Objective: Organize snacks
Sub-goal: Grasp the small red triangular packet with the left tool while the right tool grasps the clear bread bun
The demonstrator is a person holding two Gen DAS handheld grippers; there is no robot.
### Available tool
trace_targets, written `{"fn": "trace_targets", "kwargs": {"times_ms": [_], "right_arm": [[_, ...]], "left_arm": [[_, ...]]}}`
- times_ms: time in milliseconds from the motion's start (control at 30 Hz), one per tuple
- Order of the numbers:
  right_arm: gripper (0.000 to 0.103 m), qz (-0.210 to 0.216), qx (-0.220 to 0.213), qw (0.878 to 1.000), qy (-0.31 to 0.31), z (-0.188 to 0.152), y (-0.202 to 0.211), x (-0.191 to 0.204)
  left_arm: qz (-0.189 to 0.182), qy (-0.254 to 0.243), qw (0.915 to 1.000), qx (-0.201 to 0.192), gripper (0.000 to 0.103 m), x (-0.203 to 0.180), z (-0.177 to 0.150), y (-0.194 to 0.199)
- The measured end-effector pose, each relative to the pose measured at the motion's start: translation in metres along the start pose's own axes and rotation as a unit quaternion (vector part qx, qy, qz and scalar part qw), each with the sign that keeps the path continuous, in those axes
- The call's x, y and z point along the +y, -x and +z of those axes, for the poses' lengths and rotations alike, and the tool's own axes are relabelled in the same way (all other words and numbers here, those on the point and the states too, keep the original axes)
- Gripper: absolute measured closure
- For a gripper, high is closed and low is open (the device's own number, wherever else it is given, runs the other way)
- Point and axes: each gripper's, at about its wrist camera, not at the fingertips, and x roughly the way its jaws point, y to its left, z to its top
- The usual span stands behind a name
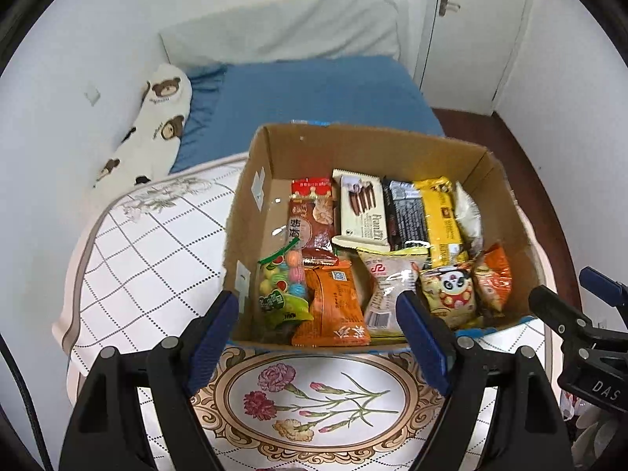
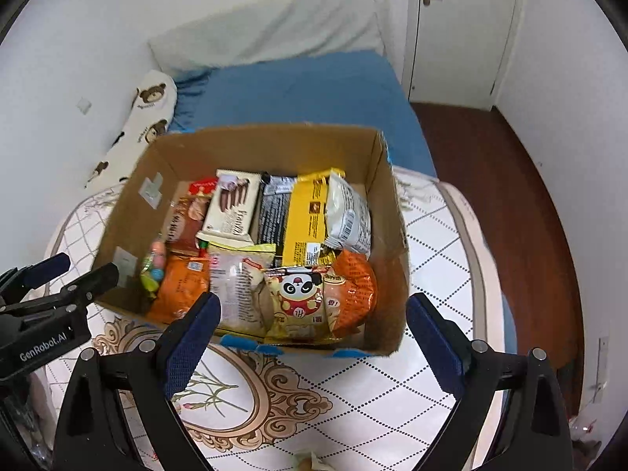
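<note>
Cardboard box [image 1: 274,157] sits on the flowered quilt [image 1: 157,243], at 12 o'clock from both tongs, packed with snacks [image 1: 392,235]. Left gripper [image 1: 322,333] hangs released and empty at its near rim; right gripper [image 2: 314,329] likewise, spread wide, nothing between its pads.

A brown cardboard box [image 1: 392,149] is filled with coloured packets: an orange packet [image 1: 333,306], a cream packet [image 1: 363,212] printed with brown sticks, a yellow packet [image 1: 441,216] and a black one [image 1: 406,212]. In front of the box, a white quilt [image 1: 149,259] is patterned with a dark grid and pink carnations; behind it, a blue sheet [image 1: 314,90] is spread.
</note>
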Motion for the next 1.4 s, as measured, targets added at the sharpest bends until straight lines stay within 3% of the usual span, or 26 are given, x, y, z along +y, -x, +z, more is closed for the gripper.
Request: {"fn": "trace_targets", "kwargs": {"times_ms": [367,600,733,833,967,1067,1167,1333,1367,1400], "right_arm": [[0.006,0.006,-0.064,0.998,-0.007,-0.021,0.076,-0.002],[0.006,0.021,-0.069,0.997,-0.012,-0.037,0.098,-0.004],[0.006,0.037,-0.019,0.999,-0.025,-0.065,0.074,-0.009],[0.006,0.040,0.037,0.998,-0.037,-0.096,0.042,-0.015],[0.006,0.048,0.125,0.989,-0.058,-0.146,-0.011,-0.025],[0.008,0.055,0.176,0.980,-0.069,-0.179,-0.048,-0.028],[0.036,0.051,0.212,0.974,-0.064,-0.205,-0.074,-0.027],[0.036,0.052,0.246,0.966,-0.065,-0.230,-0.105,-0.023],[0.036,0.054,0.251,0.964,-0.065,-0.233,-0.109,-0.022],[0.036,0.052,0.253,0.964,-0.064,-0.236,-0.113,-0.021]], "left_arm": [[-0.008,0.008,0.9982,-0.059,0.021,0.000,-0.019,0.065],[-0.011,0.021,0.9984,-0.051,0.021,0.004,-0.044,0.077],[0.004,0.031,0.9995,-0.002,0.021,0.017,-0.079,0.051],[0.019,0.037,0.9975,0.057,0.021,0.029,-0.111,0.019],[0.026,0.048,0.9873,0.149,0.021,0.047,-0.159,-0.031],[0.017,0.057,0.9751,0.214,0.021,0.057,-0.193,-0.063],[0.009,0.050,0.9660,0.254,0.021,0.059,-0.217,-0.085],[-0.010,0.050,0.9522,0.301,0.021,0.059,-0.245,-0.115],[-0.016,0.050,0.9513,0.304,0.024,0.058,-0.248,-0.119],[-0.019,0.048,0.9503,0.307,0.034,0.055,-0.252,-0.125]]}}
